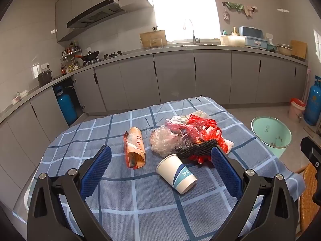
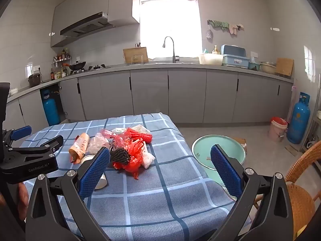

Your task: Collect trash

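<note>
A: The checked desk [image 1: 140, 196] is carrying the trash pile [image 1: 190, 134] and, nearest, a paper cup [image 1: 176, 172] lying on its side, mouth facing away left.

B: The left gripper [image 1: 160, 160] is hovering nearer, tilting down, fingers [image 1: 96, 172] spread, empty. The right gripper [image 2: 160, 160] is also gaping, holding nothing.

"GenRobot.AI" is printed in pale letters on the left hand-held gripper [image 2: 34, 138] body.

Checked tablecloth [image 1: 140, 200], wicker chair [image 2: 301, 200], blue gas cylinder [image 2: 299, 118]
</note>
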